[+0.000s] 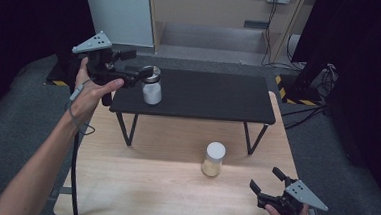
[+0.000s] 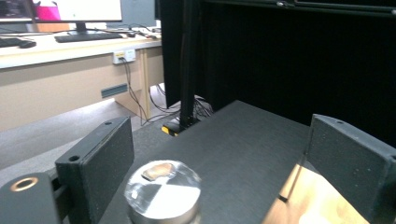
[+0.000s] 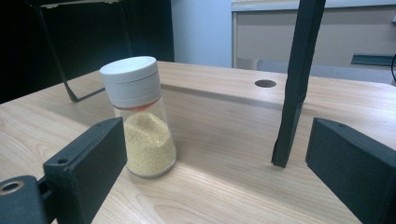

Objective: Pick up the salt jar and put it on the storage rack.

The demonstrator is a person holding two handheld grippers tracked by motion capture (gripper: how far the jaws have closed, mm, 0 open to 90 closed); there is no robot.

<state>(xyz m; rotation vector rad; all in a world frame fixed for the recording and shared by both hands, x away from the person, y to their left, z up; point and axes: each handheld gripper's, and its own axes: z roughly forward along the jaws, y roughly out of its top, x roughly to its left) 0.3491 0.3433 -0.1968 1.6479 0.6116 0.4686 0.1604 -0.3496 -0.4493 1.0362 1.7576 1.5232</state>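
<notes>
A white jar [image 1: 152, 92] with a silver lid [image 2: 163, 191] stands on the left end of a low black stand [image 1: 204, 94]. My left gripper [image 1: 149, 75] is level with that lid and open, one jaw on each side; in the left gripper view the lid sits close to the left jaw, with a wide gap to the right jaw. A glass jar of yellow grains [image 1: 213, 159] with a white cap [image 3: 130, 77] stands upright on the wooden table [image 1: 138, 184]. My right gripper [image 1: 266, 178] hovers open near the table's front right, and its jaws frame the grain jar [image 3: 144, 140] from a short distance.
The black stand's thin legs [image 3: 293, 93] rest on the wooden table, one just right of the grain jar in the right gripper view. Grey carpet surrounds the table. A cabinet, cables and dark curtains lie beyond the stand.
</notes>
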